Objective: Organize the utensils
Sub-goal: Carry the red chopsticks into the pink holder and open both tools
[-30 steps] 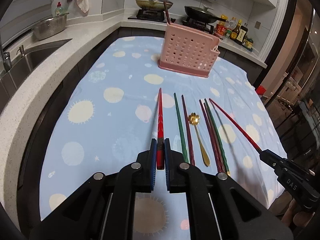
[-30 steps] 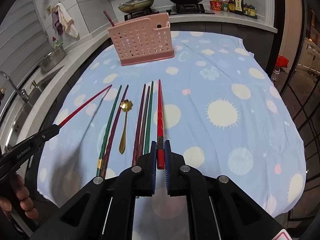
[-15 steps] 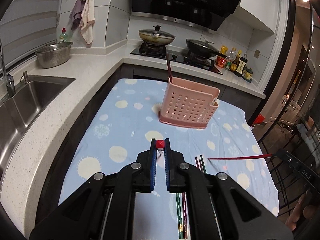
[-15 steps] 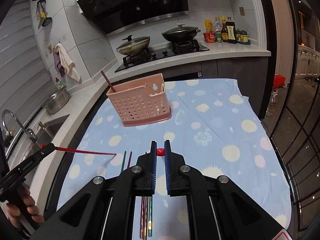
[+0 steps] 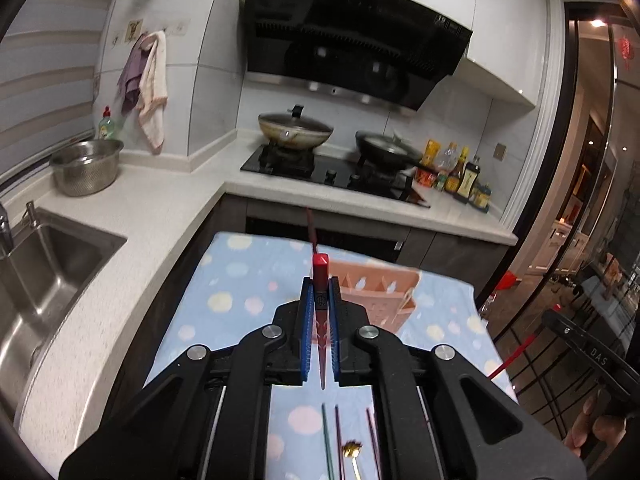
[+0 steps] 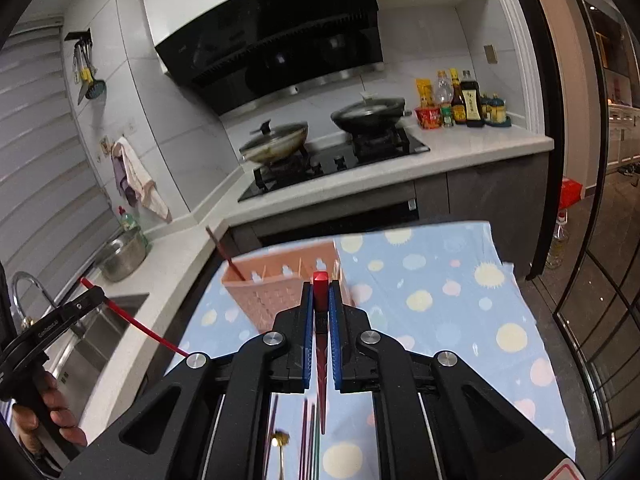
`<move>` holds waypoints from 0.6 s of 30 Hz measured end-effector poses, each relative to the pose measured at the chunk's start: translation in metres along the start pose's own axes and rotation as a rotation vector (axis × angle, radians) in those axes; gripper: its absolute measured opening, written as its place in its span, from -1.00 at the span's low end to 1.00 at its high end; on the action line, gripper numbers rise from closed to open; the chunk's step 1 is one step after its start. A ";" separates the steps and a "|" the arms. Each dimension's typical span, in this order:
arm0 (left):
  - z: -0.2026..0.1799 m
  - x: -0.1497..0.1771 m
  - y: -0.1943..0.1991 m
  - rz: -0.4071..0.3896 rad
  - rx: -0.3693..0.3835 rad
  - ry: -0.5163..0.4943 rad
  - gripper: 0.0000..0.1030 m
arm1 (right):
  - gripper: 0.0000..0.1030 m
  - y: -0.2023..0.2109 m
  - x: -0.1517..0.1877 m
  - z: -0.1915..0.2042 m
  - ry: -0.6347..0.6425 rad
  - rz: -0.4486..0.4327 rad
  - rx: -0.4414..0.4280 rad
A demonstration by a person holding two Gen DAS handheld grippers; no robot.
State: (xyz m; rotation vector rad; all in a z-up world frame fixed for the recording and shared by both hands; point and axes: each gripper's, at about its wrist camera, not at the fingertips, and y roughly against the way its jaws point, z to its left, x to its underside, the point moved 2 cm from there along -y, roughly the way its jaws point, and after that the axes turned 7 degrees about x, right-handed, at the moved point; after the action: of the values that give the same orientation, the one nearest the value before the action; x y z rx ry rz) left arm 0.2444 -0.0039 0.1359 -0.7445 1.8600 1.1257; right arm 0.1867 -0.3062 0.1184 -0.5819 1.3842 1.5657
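My left gripper is shut on a red chopstick, held upright with its tip pointing down. My right gripper is shut on a second red chopstick, also upright. Both are lifted above the table. The pink perforated utensil holder stands ahead on the blue dotted cloth; it shows in the right wrist view with one dark chopstick standing in it. Several chopsticks and a gold spoon lie on the cloth below.
A stove with two pans and sauce bottles stand on the counter behind the table. A sink and a steel bowl are at the left. Glass doors are at the right.
Both grippers have lifted their red chopsticks off the cloth and swung them from lying flat to upright. The views have risen and moved closer to the pink holder.
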 end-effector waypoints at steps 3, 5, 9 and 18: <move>-0.010 -0.026 -0.003 -0.046 0.020 -0.023 -0.87 | -0.86 -0.005 -0.026 0.007 -0.012 -0.039 -0.027; -0.017 -0.043 -0.006 -0.073 0.030 -0.036 -0.87 | -0.86 -0.010 -0.044 0.013 -0.016 -0.063 -0.045; -0.027 -0.073 -0.016 -0.116 0.043 -0.057 -0.87 | -0.86 -0.020 -0.076 0.028 -0.007 -0.106 -0.064; -0.031 -0.108 -0.060 -0.128 0.016 -0.088 -0.87 | -0.86 -0.056 -0.122 0.056 0.029 -0.160 -0.045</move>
State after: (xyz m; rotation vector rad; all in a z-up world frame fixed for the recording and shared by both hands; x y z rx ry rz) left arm 0.3349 -0.0495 0.2126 -0.7806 1.7211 1.0443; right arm 0.3023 -0.2978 0.2056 -0.7271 1.2937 1.4674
